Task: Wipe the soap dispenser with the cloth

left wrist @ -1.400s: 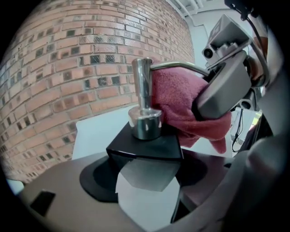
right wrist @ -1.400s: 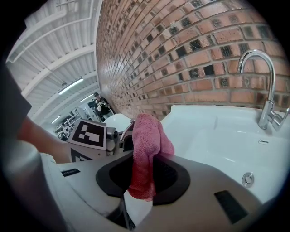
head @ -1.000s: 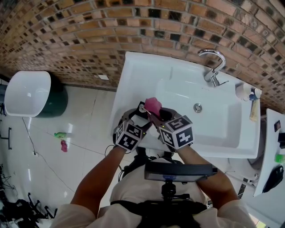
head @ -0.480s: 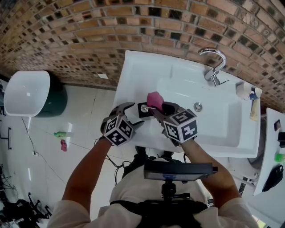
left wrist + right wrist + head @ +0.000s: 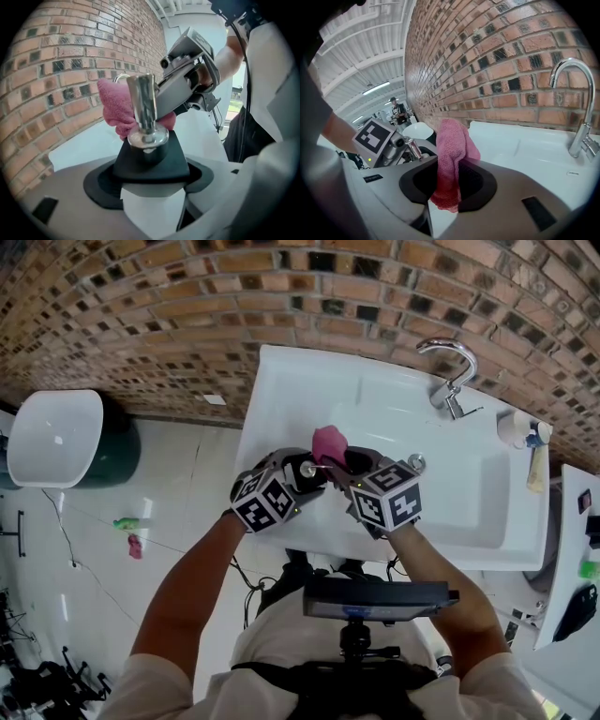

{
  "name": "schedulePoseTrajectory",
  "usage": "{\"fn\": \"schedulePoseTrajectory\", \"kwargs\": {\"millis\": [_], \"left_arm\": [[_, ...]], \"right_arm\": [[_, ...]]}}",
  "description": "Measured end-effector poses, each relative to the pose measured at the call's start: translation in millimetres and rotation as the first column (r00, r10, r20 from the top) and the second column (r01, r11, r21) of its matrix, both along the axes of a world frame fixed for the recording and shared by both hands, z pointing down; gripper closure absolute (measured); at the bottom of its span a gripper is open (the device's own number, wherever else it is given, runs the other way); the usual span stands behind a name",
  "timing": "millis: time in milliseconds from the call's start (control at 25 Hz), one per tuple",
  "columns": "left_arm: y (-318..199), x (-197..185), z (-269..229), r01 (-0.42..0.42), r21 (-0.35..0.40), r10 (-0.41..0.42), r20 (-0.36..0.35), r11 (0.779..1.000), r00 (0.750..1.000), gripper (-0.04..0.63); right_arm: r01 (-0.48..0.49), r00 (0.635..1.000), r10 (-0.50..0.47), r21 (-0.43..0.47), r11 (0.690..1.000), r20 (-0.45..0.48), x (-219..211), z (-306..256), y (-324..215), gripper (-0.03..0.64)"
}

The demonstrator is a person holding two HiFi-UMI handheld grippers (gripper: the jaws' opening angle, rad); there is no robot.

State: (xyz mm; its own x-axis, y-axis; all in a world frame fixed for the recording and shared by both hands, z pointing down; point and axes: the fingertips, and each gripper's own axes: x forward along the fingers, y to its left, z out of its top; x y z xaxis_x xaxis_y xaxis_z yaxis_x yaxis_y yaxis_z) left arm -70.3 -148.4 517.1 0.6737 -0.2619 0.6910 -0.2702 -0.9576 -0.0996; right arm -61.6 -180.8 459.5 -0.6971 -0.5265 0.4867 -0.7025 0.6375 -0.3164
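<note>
The cloth (image 5: 451, 140) is held against the soap dispenser (image 5: 146, 138), over the sink (image 5: 487, 507).
The black base (image 5: 133, 161) is clamped in the left tongs (image 5: 152, 169); the pink cloth, pinched in the right tongs (image 5: 446, 196), is pressed to the far side of the chrome pump (image 5: 142, 101).
</note>
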Motion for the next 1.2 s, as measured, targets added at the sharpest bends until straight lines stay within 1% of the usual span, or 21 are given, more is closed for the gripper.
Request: {"fn": "schedulePoseTrajectory", "kwargs": {"millis": [120, 280, 360, 480, 720, 840, 1000, 1200], "left_arm": [[-5, 5, 0, 0.038, -0.009, -0.038, -0.009, 0.999, 0.999, 0.230], [-10, 7, 0, 0.110, -0.023, -0.111, -0.028, 0.994, 0.993, 0.235], [-9, 10, 0, 0.123, -0.021, -0.123, -0.023, 0.992, 0.992, 0.238], [-7, 13, 2, 0.134, -0.020, -0.134, -0.009, 0.991, 0.991, 0.241], [-5, 17, 2, 0.132, -0.020, -0.132, 0.007, 0.991, 0.991, 0.244], [-4, 18, 2, 0.132, -0.020, -0.132, 0.012, 0.991, 0.991, 0.245], [-3, 20, 2, 0.136, -0.019, -0.136, 0.016, 0.991, 0.991, 0.245], [-3, 21, 3, 0.155, -0.009, -0.155, 0.025, 0.988, 0.988, 0.245]], "right_arm": [[-0.001, 1.000, 0.001, -0.009, 1.000, 0.011, 6, 4, -13, 0.508], [-0.005, 0.992, 0.012, -0.055, 0.998, 0.124, 0, 5, -18, 0.508], [-0.003, 0.989, 0.013, -0.064, 0.998, 0.149, 2, 5, -16, 0.508], [0.015, 0.991, -0.008, -0.051, 0.999, 0.130, 5, 4, -10, 0.508], [0.063, 0.997, -0.063, -0.012, 0.998, 0.037, 7, 3, 3, 0.509], [0.077, 0.997, -0.076, -0.014, 0.997, 0.024, 9, 3, 8, 0.511], [0.060, 0.998, -0.059, -0.050, 0.997, 0.039, 14, 2, 15, 0.511], [-0.009, 0.999, 0.013, -0.099, 0.995, 0.045, 21, 4, 26, 0.509]]}}
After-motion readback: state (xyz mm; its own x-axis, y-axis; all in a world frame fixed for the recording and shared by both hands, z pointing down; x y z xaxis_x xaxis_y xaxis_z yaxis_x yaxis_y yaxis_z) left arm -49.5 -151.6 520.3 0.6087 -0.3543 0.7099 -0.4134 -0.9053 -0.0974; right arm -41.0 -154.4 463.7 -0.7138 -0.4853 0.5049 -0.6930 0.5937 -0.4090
